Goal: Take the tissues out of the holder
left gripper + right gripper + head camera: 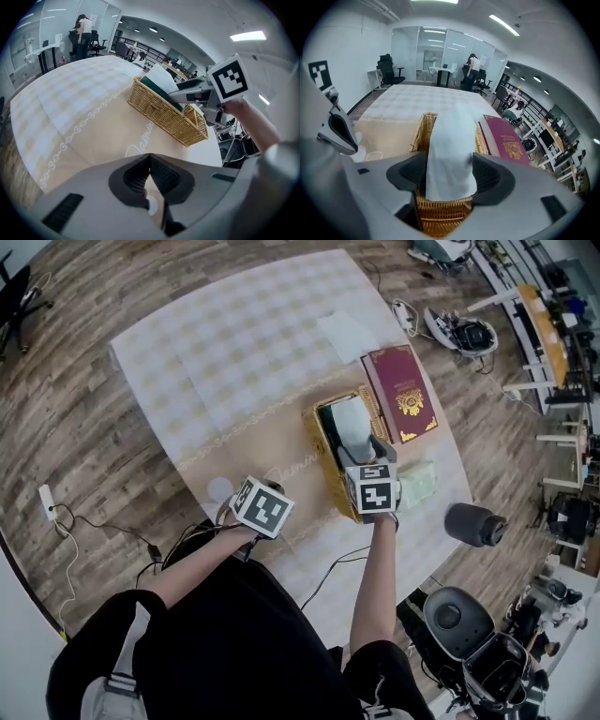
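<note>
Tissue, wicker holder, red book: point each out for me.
Tissue (451, 154), right gripper view, middle of the upright sheet.
Wicker holder (161, 115), left gripper view, its woven side wall.
Red book (401, 393), head view, centre of the cover.

Grey-brown wood-plank floor (84, 427) runs under a long tabletop (234, 334) draped in pale checked cloth. Beyond it stands a glass partition (417, 47), with 1 black office chair (386, 70) by the white wall. Strip lights (504, 24) glow overhead, and a person (471, 70) stands far off.
</note>
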`<state>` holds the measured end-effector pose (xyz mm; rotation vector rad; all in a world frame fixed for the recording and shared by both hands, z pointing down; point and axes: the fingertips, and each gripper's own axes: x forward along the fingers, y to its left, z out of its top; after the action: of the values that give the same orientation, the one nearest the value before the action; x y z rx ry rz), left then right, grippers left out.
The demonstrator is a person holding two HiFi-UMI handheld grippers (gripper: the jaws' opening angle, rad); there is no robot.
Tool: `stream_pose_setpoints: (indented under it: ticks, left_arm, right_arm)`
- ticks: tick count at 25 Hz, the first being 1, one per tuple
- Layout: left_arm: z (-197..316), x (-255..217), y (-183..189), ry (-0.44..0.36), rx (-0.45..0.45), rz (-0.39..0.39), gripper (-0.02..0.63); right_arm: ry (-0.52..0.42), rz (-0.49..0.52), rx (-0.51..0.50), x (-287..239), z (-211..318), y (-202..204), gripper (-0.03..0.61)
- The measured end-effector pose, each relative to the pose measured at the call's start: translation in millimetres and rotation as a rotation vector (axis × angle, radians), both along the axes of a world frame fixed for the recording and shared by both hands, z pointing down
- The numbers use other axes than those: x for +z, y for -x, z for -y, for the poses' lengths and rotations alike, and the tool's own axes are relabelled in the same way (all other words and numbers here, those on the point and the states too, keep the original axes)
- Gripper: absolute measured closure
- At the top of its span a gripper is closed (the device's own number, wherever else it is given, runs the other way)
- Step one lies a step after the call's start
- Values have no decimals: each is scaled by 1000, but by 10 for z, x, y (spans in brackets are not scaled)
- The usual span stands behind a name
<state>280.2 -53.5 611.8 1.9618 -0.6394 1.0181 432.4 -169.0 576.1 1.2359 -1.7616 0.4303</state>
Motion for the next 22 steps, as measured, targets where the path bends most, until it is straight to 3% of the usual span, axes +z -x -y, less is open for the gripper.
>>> stream_pose_setpoints:
  ticks: [5, 15, 22]
  left_arm:
    - [14, 46, 20, 13, -10, 3, 605]
    - [-80, 82, -24, 34, 3, -4, 605]
    - [-125, 57, -7, 35, 10, -6, 604]
  right_arm:
    - [80, -86, -48, 221, 18, 26, 272]
    - [180, -126, -56, 360, 51, 62, 274]
    - [169, -142, -52, 301, 29, 71, 351]
